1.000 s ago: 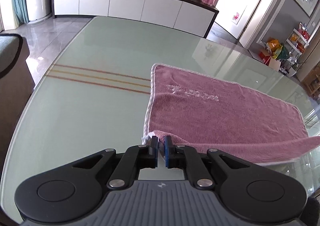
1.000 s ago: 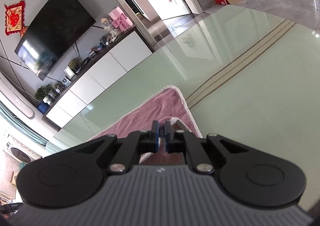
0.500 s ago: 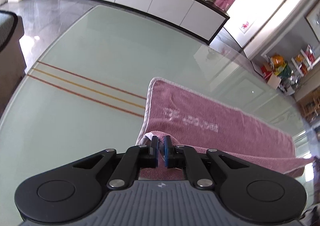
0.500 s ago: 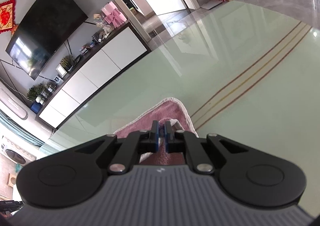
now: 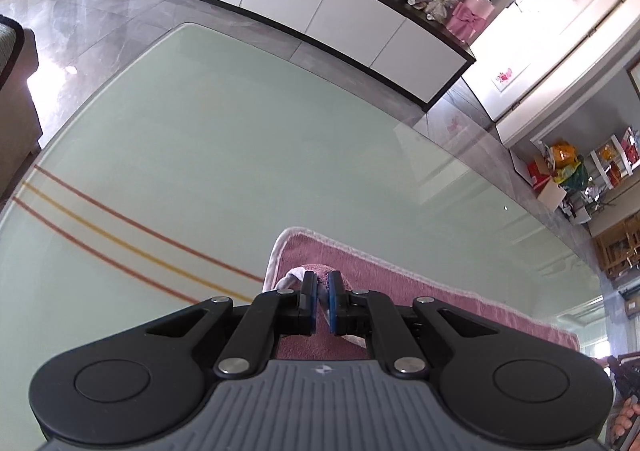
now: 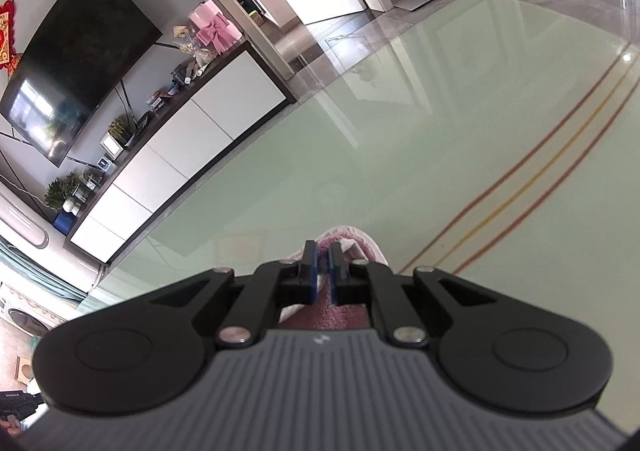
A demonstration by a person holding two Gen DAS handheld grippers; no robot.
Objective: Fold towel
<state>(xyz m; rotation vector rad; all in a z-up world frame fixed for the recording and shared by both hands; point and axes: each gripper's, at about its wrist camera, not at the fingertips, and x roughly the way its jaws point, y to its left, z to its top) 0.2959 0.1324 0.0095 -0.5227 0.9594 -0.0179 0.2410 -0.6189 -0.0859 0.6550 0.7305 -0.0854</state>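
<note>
A pink towel (image 5: 400,291) with a pale hem lies on the pale green glass table (image 5: 240,139), and both grippers have hold of it at its near edge. In the left wrist view the left gripper (image 5: 322,283) has its blue-padded jaws drawn almost together, pinching a raised corner of the towel; a fold of pink cloth and white hem bulges out beside the left pad. From that pinched corner the towel stretches away to the right along the table, its far hem running as a straight pale line, and its left edge ends just short of three painted stripes (image 5: 120,235), two red with a yellow one between, which cross the table toward the towel's left side. At the lower right edge of this view, beyond the towel's end, fingers of a hand (image 5: 626,421) show dimly. In the right wrist view the right gripper (image 6: 322,257) is likewise nearly closed on the towel (image 6: 352,237), with a rounded hump of pink cloth rising just ahead of and to the right of its pads and more cloth visible beneath the jaws. The same stripes (image 6: 532,187) run diagonally to the right of the towel here. Past the table's far edge stands a long white sideboard (image 6: 180,143) with a dark top, and a television (image 6: 76,59) hangs on the wall above it.
</note>
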